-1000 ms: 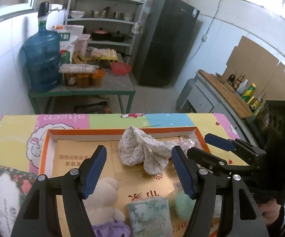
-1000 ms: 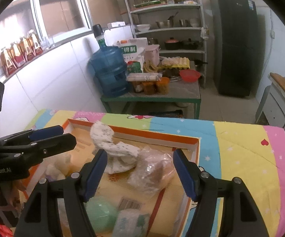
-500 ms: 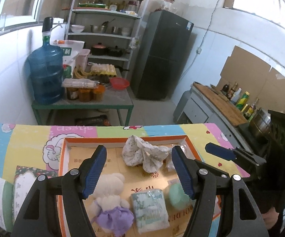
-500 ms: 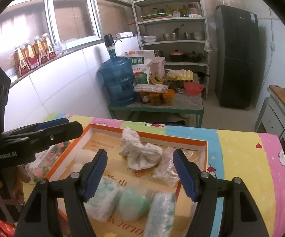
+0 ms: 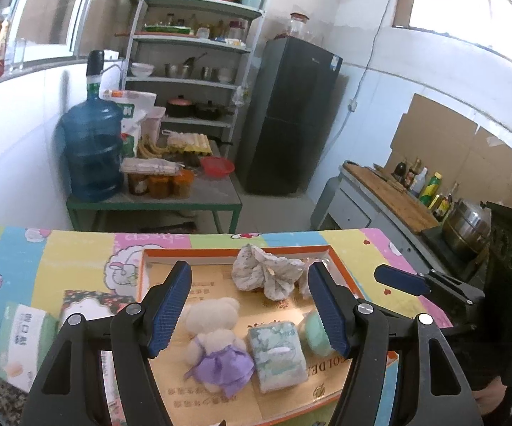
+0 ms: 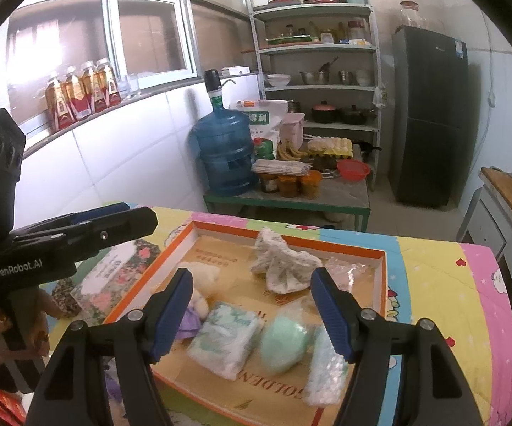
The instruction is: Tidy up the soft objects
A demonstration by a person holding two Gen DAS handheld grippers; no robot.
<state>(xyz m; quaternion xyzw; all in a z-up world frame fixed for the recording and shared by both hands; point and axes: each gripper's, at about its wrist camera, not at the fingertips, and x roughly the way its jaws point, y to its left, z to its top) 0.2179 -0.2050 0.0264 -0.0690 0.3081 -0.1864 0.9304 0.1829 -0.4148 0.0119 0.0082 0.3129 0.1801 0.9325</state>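
An orange-rimmed tray (image 5: pixel 199 252) lies on the colourful tablecloth and holds the soft things. In it are a crumpled floral cloth (image 5: pixel 266 275), a teddy bear in a purple dress (image 5: pixel 216 340), a tissue pack (image 5: pixel 277 358), a pale green round pad (image 5: pixel 314 332) and a clear plastic bag (image 6: pixel 344 273). A bubble-wrap piece (image 6: pixel 326 365) lies at the tray's near right. My left gripper (image 5: pixel 248 268) hovers open above the tray, holding nothing. My right gripper (image 6: pixel 251 273) is also open and empty over the tray (image 6: pixel 220 229). Each gripper shows at the edge of the other's view.
Left of the tray lie a floral tissue box (image 6: pixel 114 277) and a green-and-white box (image 5: pixel 21 337). Beyond the table stand a green side table with a blue water jug (image 5: pixel 92 152), shelves and a dark fridge (image 5: pixel 284 120). A counter with bottles runs along the right.
Both grippers have drawn back and risen from the tray, so the whole tray and its contents now show. Both have stayed open and empty.
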